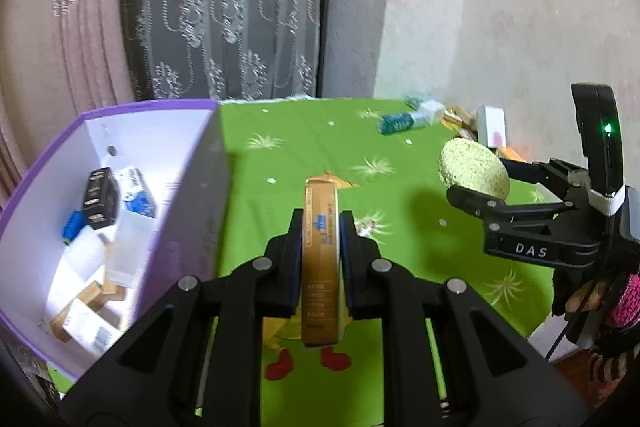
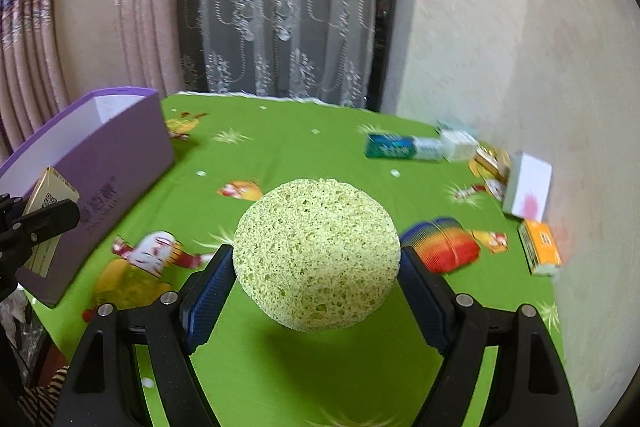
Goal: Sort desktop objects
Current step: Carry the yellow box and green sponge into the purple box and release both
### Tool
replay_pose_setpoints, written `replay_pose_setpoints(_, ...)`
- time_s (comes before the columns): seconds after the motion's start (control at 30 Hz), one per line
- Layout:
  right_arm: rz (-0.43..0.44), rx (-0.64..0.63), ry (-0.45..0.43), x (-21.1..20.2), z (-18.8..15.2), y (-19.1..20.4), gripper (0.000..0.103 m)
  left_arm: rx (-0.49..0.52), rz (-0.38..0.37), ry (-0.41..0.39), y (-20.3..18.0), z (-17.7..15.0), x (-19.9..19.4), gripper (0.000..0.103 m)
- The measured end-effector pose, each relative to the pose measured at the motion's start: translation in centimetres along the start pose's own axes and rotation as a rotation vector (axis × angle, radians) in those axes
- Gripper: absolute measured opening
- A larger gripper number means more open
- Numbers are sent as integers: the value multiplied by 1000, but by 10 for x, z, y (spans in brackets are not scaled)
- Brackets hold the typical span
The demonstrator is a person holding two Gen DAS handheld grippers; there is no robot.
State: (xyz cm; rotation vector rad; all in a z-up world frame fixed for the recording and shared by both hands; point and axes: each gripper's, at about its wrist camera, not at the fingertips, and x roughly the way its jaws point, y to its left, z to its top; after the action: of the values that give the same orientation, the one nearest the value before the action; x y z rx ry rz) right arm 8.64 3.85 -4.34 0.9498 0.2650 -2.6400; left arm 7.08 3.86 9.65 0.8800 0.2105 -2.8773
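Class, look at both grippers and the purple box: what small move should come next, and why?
Probably carry the left gripper leftward over the purple box rim and release there. It is shut on a slim gold box held above the cloth, and the purple box, already holding sorted items, stands just to its left. The right gripper, clamped on the sponge, can follow.

A home room: pink curtains (image 2: 80, 27) and lace sheers (image 2: 280, 27) hang behind a table under a green cartoon cloth (image 2: 300, 147), beside a papered wall (image 2: 520, 67).
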Motion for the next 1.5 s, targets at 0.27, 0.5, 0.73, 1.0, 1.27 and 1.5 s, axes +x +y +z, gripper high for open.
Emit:
replay_pose_setpoints(0.27,42,-103,-69,-18,38,49,81,-75,38,-76,45,7,-33,18)
replay_pose_setpoints(0.5,88,-216,-137,-29,76,104,81,-131,87,-126,83,11,-52,18)
replay_pose_setpoints(0.73,128,-327,-178,-24,109,168,81,-206,158,-146,127,7,-61,18)
replay_pose_setpoints(1.0,186,-413,-195,5,133,245,81,-298,211,-126,174,-3,-55,18)
replay_pose_setpoints(1.27,215,-455,-166,32,153,284,87,-354,310,-149,190,-15,-58,95)
replay_pose_setpoints(1.5,213,-383,-140,36,151,258,90,-392,299,-137,196,-19,-57,97)
